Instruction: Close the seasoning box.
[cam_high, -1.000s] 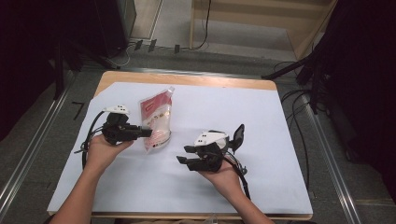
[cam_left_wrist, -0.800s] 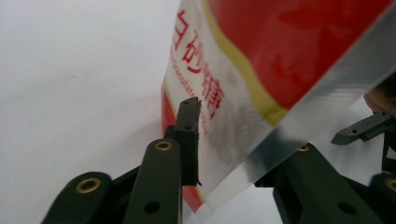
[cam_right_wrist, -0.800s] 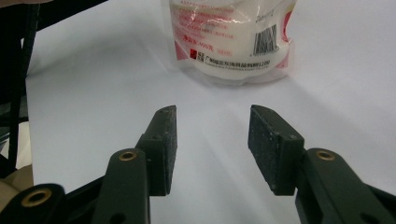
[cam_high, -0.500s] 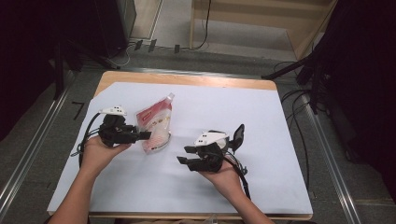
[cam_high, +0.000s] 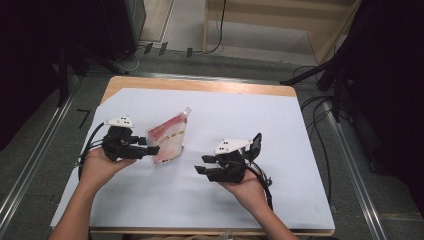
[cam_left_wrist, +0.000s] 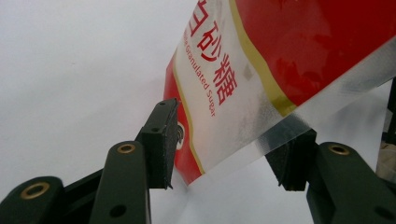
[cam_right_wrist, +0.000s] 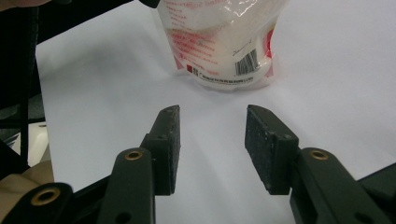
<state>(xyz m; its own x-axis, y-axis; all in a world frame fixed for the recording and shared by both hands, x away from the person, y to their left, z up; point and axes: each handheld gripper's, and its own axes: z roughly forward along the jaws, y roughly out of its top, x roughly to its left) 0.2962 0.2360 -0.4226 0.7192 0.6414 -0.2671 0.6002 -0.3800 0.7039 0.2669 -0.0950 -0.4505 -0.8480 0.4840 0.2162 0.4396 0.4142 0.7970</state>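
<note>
Sugar pouch at the left gripper, jaws just opening, pouch edge between them.
Right gripper gapes empty; its view shows a barcode at 12 o'clock.

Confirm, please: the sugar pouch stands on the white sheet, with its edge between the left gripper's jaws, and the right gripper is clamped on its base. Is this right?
Not quite. The right gripper is open and holds nothing; the right gripper view shows the sugar pouch well beyond its pads. The rest is right.

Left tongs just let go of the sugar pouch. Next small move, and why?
Probably draw the left tongs back. Their jaws have just been opening, and the sugar pouch edge sits loose between the pads, resting on the table. The right tongs are open and clear.
</note>
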